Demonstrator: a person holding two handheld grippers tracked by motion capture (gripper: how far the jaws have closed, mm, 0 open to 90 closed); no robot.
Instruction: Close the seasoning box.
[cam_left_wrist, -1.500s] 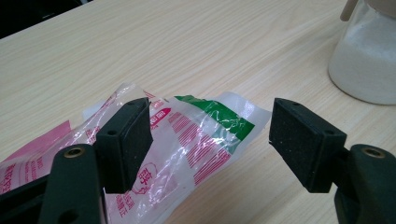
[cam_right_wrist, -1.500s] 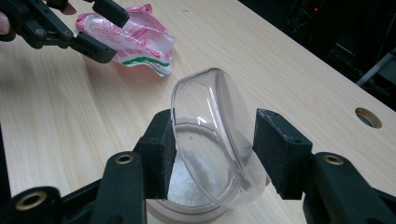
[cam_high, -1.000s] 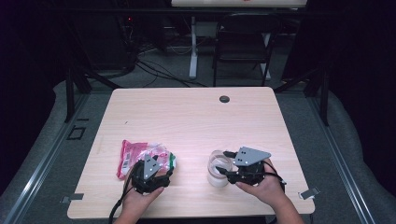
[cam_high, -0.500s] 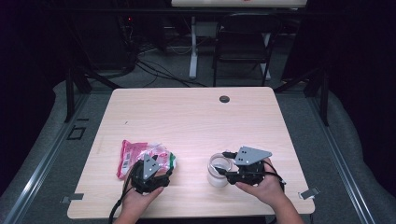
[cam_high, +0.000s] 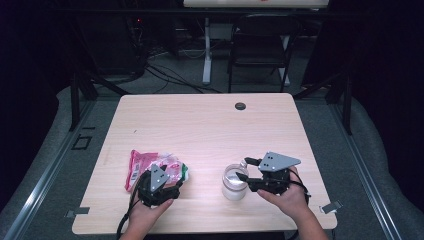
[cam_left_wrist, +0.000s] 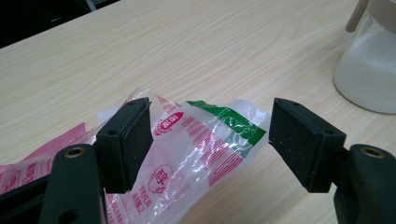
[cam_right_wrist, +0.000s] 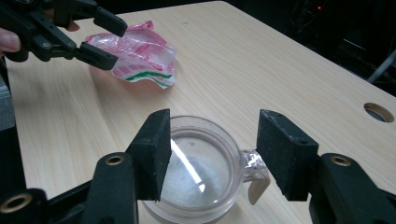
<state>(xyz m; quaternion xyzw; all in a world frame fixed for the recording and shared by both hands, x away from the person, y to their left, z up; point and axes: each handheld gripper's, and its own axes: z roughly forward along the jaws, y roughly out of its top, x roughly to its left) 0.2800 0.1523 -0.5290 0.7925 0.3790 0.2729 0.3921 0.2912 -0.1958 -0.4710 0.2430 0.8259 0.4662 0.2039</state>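
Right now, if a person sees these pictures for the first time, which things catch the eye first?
First, the crinkled red, white and green plastic packet lying at the table's near left, with the left tongs open over it. Next, the clear glass jar holding white powder at the near right, the right tongs open above its mouth.

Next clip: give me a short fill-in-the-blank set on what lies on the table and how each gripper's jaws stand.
1. The left gripper has its jaws open over a crinkled clear plastic bag printed in pink and ____.
2. The right gripper stands with open jaws above a clear ____ with a handle.
3. That vessel holds a ____ powder.
4. A dark round hole sits near the ____ edge of the light wooden table.

Missing words: green; jar; white; far
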